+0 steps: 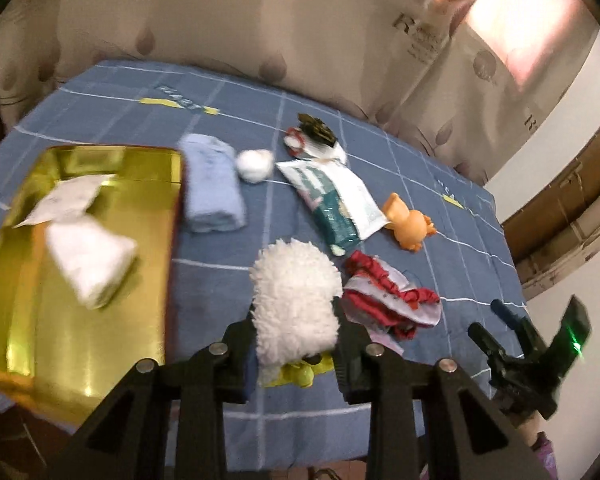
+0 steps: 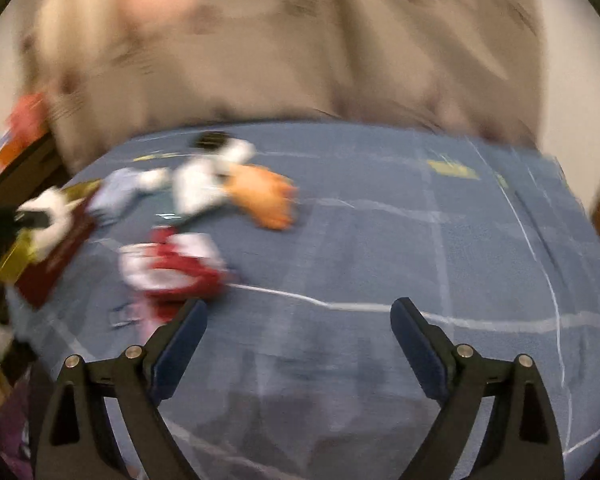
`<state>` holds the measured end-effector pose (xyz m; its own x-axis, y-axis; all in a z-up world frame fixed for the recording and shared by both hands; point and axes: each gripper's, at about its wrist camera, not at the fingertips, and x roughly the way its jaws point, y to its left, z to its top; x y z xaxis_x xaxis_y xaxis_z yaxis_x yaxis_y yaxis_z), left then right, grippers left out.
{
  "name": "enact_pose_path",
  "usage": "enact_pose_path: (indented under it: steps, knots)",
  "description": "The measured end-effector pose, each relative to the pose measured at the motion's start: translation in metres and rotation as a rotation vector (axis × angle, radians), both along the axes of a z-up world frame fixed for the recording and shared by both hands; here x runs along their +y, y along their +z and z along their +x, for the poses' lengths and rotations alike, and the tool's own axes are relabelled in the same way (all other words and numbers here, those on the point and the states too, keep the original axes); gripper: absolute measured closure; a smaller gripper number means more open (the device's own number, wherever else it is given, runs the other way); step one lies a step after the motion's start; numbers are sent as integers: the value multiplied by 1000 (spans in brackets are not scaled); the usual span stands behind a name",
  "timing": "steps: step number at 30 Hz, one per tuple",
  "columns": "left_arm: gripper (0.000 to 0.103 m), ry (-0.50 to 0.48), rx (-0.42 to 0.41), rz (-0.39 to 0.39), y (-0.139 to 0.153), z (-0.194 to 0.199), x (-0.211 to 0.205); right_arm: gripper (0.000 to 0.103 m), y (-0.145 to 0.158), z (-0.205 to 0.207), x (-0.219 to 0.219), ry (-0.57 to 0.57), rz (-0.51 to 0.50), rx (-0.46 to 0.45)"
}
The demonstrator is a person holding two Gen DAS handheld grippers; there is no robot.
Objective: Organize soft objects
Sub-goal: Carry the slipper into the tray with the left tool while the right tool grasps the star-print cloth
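Observation:
My left gripper (image 1: 296, 332) is shut on a fluffy white plush piece (image 1: 296, 296) and holds it above the blue checked cloth, just right of the gold tray (image 1: 100, 340). The tray holds a folded white cloth (image 1: 92, 256) and a white packet (image 1: 66, 198). On the cloth lie a folded light-blue towel (image 1: 214, 184), a white ball (image 1: 254, 164), a green-white pouch (image 1: 332, 196), an orange rubber toy (image 1: 408, 220) and a red-white garment (image 1: 388, 296). My right gripper (image 2: 298, 334) is open and empty; it also shows in the left wrist view (image 1: 496, 320). The right wrist view is blurred.
A dark-and-red small object (image 1: 314, 132) lies at the far side of the cloth. A beige patterned headboard or cushion (image 1: 220, 20) rises behind the surface. A wooden edge (image 1: 560, 216) runs along the right. A yellow-green item (image 1: 300, 372) lies under my left gripper.

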<state>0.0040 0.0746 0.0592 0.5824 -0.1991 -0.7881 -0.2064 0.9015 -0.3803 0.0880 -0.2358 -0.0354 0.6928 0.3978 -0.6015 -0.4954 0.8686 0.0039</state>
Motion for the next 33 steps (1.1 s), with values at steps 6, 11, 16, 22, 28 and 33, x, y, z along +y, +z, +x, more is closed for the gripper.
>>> enact_pose_path:
  steps: [6, 11, 16, 22, 28, 33]
  knots:
    - [73, 65, -22, -15, 10, -39, 28, 11, 18, -15, 72, 142, -121, -73]
    - [73, 131, -41, -29, 15, -62, 58, 11, 4, -16, 105, 181, -242, -81]
    - [73, 183, -55, -27, 12, -75, 76, 11, -20, -8, 129, 215, -392, -63]
    - [73, 223, -59, -30, 5, -88, 93, 11, -29, 13, 145, 205, -483, -36]
    - [73, 247, -53, -40, 0, -94, 106, 19, -33, 34, 149, 171, -465, 29]
    - [73, 257, -50, -29, -2, -95, 111, 42, -40, 46, 147, 161, -415, 124]
